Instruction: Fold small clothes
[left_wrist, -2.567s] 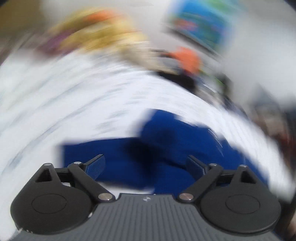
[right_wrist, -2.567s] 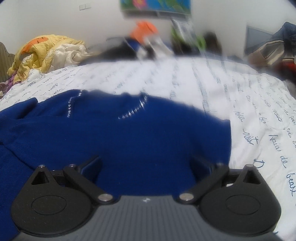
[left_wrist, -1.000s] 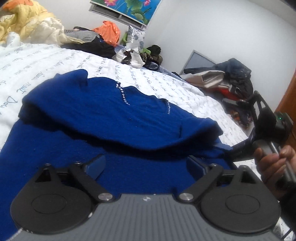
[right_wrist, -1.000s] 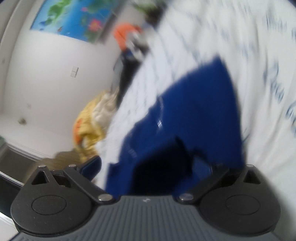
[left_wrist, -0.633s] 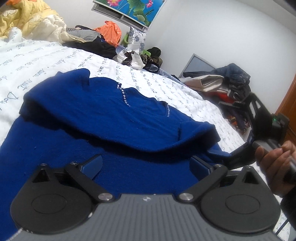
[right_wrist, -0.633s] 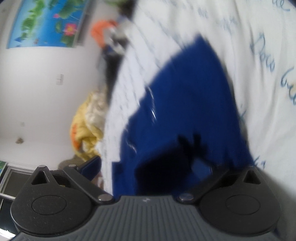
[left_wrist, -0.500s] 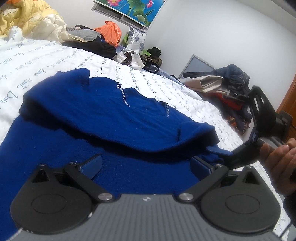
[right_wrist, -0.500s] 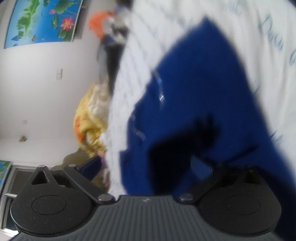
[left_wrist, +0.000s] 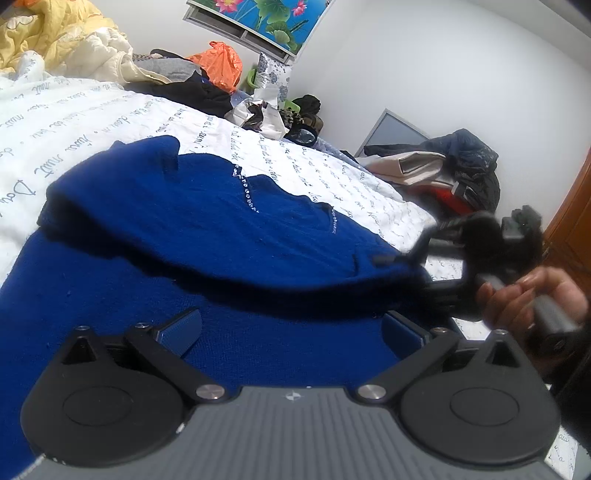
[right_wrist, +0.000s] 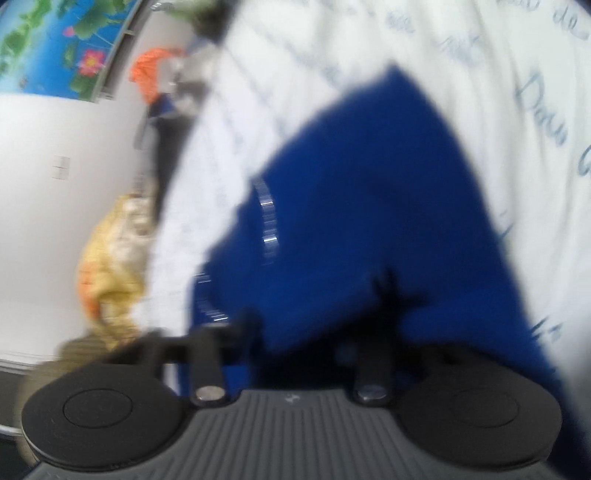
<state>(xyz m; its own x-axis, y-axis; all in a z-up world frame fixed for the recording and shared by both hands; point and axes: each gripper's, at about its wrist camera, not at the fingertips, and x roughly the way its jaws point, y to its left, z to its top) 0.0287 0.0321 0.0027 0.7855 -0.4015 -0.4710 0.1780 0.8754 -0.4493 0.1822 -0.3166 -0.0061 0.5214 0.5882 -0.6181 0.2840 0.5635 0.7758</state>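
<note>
While my left gripper (left_wrist: 291, 328) hovers with jaws spread wide, empty, over the blue sweater (left_wrist: 207, 229) on the bed (left_wrist: 74, 122) — soft knit, rhinestone-trimmed neckline, long axis running left to right across my view — my right gripper (right_wrist: 314, 325) has just snapped its jaws closed on the sweater's folded edge.

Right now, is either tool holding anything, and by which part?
The right tool has just closed on the blue sweater, at the right end of its folded-over edge. The left tool is open over it, holding nothing.
</note>
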